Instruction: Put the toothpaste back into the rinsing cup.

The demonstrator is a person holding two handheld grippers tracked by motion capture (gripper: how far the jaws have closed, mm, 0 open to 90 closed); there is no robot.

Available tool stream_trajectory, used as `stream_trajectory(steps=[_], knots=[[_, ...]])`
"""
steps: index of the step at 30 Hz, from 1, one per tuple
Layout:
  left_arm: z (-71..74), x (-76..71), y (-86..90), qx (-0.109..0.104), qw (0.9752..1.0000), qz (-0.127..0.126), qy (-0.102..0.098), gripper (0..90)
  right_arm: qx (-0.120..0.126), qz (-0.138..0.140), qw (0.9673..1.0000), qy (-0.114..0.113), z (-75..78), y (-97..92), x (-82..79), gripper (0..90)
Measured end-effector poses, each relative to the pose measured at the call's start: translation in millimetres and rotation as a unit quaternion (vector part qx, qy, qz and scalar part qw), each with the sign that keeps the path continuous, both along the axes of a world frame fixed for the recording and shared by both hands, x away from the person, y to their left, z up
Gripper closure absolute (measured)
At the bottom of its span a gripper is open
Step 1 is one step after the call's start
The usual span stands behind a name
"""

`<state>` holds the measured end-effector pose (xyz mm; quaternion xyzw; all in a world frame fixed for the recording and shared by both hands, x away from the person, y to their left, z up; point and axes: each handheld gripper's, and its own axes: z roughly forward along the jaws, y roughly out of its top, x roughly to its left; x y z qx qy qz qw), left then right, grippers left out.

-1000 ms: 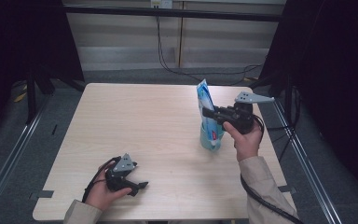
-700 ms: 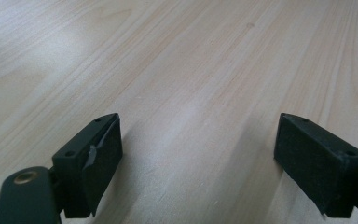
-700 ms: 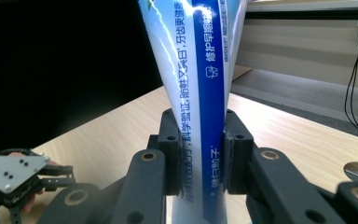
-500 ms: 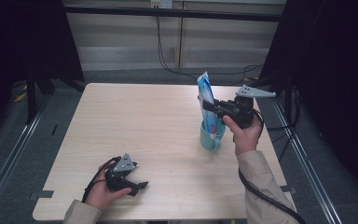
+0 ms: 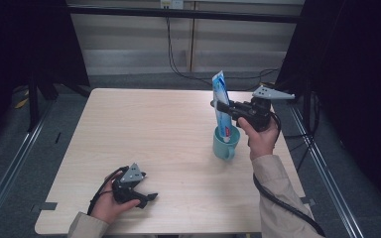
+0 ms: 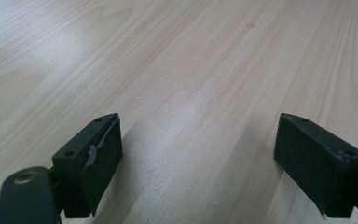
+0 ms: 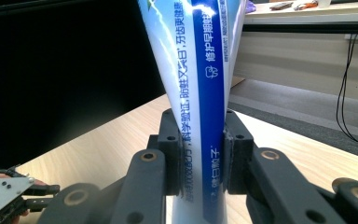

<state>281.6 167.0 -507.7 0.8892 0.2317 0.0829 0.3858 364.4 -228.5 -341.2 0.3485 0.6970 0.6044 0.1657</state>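
A blue and white toothpaste tube (image 5: 220,101) stands upright with its capped end down inside a teal mug (image 5: 225,144) at the table's right side. My right gripper (image 5: 220,106) is level and shut on the tube's middle; in the right gripper view both black pads press the toothpaste tube (image 7: 200,93) between them. My left gripper (image 5: 148,198) rests low on the table near the front left edge, its jaws wide apart over bare wood (image 6: 196,154) with nothing between them.
The light wooden table (image 5: 154,129) has dark floor and metal rails around it. Black frame posts stand at the back left and right. A cable trails from the right gripper down past the table's right edge.
The right gripper has carried the tube over and lowered its cap end into the teal mug. The left gripper has stayed put.
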Motion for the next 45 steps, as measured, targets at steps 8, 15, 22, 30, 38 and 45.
stream_trajectory(steps=[8,15,22,30,38,45], knots=[[0.0,0.0,0.0,0.0,1.0,0.0,0.0,15.0,0.003,-0.016,0.9999,0.0,-0.8,-5.8,6.1,73.5],[0.0,-0.1,-0.1,0.0,1.0,0.0,0.0,15.0,0.005,-0.028,0.9996,-0.001,-4.3,-9.8,9.8,73.4],[-0.2,0.0,0.0,-0.001,1.0,-0.001,0.0,15.0,0.003,-0.034,0.9994,-0.004,-7.8,-12.4,13.8,73.3],[-0.3,0.0,-0.1,-0.002,1.0,-0.001,0.0,15.0,0.003,-0.043,0.999,-0.007,-12.9,-12.9,17.5,73.1],[0.0,0.0,0.0,0.0,1.0,0.0,0.0,15.0,0.0,-0.05,0.9987,-0.01,-16.4,-12.1,19.7,73.0],[-0.1,0.0,0.0,0.0,1.0,0.0,0.0,15.0,-0.003,-0.054,0.9985,-0.013,-21.9,-13.8,21.6,72.9]])
